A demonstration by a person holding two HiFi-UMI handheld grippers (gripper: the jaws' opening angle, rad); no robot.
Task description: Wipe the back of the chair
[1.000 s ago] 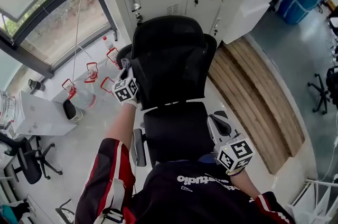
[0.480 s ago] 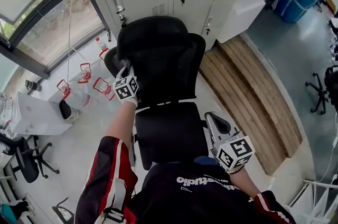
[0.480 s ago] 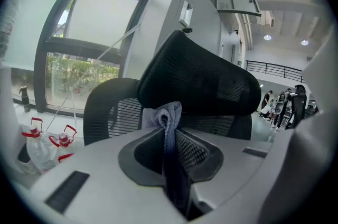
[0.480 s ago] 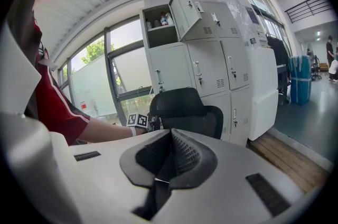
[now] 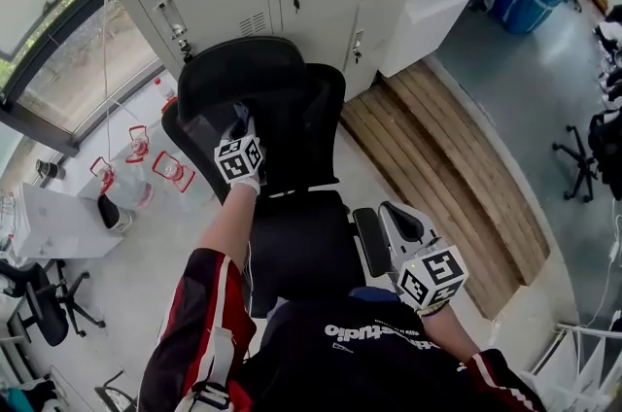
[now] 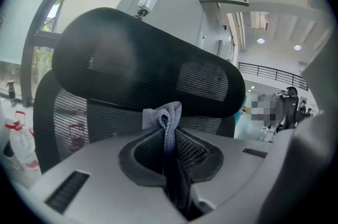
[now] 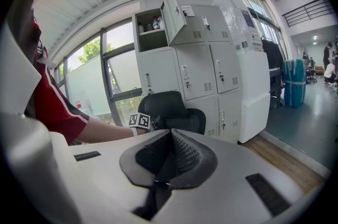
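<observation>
The left gripper (image 6: 169, 136) clamps a grey cloth (image 6: 161, 113), mostly hidden between its jaws, near the chair back (image 6: 142, 67). The right gripper (image 7: 170, 136) has its jaws together, empty.

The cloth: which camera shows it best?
The left gripper view: the cloth sits pinched in the left tool, before the chair's headrest. Head view shows only a pale scrap; right gripper view, nothing discernible.
</observation>
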